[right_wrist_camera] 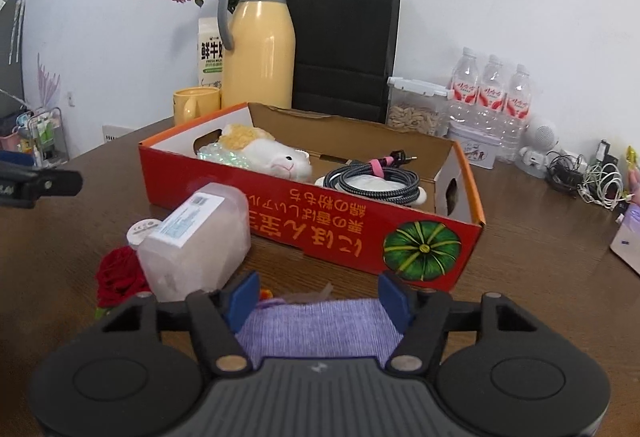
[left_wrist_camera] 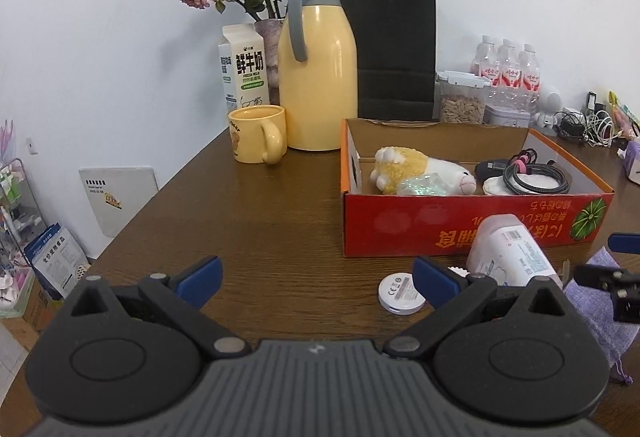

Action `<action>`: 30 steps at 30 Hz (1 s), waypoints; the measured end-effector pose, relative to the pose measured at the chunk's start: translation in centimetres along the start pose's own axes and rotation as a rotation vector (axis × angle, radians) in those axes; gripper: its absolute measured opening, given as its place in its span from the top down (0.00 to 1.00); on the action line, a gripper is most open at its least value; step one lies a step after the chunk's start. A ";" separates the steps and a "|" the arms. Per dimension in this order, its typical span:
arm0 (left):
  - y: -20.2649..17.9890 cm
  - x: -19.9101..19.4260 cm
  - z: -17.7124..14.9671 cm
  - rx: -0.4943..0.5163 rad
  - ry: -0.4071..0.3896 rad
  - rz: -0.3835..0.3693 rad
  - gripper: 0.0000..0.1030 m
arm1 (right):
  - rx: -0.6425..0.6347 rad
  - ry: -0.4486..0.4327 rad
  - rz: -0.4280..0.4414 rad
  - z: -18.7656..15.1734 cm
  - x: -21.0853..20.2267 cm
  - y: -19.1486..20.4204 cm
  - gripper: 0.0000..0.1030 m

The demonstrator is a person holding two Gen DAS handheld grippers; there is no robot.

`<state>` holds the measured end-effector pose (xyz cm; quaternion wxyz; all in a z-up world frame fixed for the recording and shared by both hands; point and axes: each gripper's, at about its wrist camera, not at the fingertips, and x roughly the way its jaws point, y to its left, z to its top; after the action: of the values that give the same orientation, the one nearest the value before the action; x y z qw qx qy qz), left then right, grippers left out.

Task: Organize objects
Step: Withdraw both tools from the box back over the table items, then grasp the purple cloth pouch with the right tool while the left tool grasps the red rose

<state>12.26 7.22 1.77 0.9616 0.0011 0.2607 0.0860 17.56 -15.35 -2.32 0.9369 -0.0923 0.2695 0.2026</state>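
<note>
Both grippers [left_wrist_camera: 318, 279] [right_wrist_camera: 319, 295] spread wide, right one seemingly over purple pouch [right_wrist_camera: 320, 329], ungrasped.

Milk carton [left_wrist_camera: 243, 68] reads "鲜牛奶 FRESH MILK"; white disc [left_wrist_camera: 401, 293] shows "CE".

A dark wooden table [left_wrist_camera: 256, 221] with a smooth, faintly shiny grain fills the middle of both views, bearing a red printed cardboard box [right_wrist_camera: 344, 233] with raw brown inner walls. Upper centre stand a glossy yellow jug [left_wrist_camera: 318, 77] and matt black paper bag [left_wrist_camera: 394, 45]. At lower centre lies a woven lilac cloth pouch [right_wrist_camera: 316, 329], beside a frosted plastic container [right_wrist_camera: 200, 237].
</note>
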 end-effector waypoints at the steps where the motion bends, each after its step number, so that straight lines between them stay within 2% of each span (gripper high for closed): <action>1: 0.1 0.0 0.0 -0.003 0.000 -0.001 0.00 | 0.004 0.005 0.000 0.3 0.3 -0.1 0.41; 3: 0.2 0.0 -0.1 -0.008 -0.001 -0.006 0.00 | 0.017 0.007 -0.015 0.6 0.5 -0.3 0.43; 5: 0.3 0.1 -0.1 -0.010 0.000 -0.008 0.00 | 0.034 0.001 -0.028 0.5 0.4 -0.6 0.39; 6: 0.4 0.1 -0.2 -0.012 0.002 -0.010 0.00 | 0.042 0.002 -0.029 0.4 0.3 -0.7 0.35; 7: 0.4 0.1 -0.2 -0.013 0.005 -0.009 0.00 | 0.047 0.002 -0.030 0.1 0.2 -0.8 0.25; 8: 0.5 0.2 -0.3 -0.013 0.008 -0.007 0.00 | 0.047 0.004 -0.037 -0.2 0.0 -0.9 0.19; 12: 0.8 0.1 -0.5 -0.020 0.015 -0.006 0.00 | 0.037 0.024 -0.022 -1.5 -0.7 -1.2 0.11; 14: 0.8 0.0 -0.6 -0.021 0.017 -0.007 0.00 | 0.035 0.038 0.002 -2.3 -1.0 -1.4 0.00; 19: 0.6 0.0 -0.9 -0.015 0.025 -0.009 0.00 | 0.033 0.092 0.022 -4.0 -0.5 -1.2 0.00; 22: 0.5 -0.2 -1.0 -0.011 0.024 -0.009 0.00 | 0.067 0.091 0.038 -4.6 -0.4 -1.3 0.04; 24: 0.5 -0.4 -1.1 -0.008 0.022 -0.010 0.00 | 0.074 0.080 0.048 -4.7 -0.7 -1.4 0.10; 29: 0.3 -0.3 -1.4 -0.008 0.029 -0.016 0.00 | 0.089 0.049 0.072 -4.9 -1.5 -1.4 0.38; 30: 0.2 -0.2 -1.5 -0.007 0.032 -0.022 0.00 | 0.091 0.044 0.072 -5.0 -1.6 -1.3 0.40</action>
<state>11.33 7.36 0.59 0.9582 -0.0065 0.2757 0.0765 14.54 -18.46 -5.52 0.9261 -0.0445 0.3021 0.2216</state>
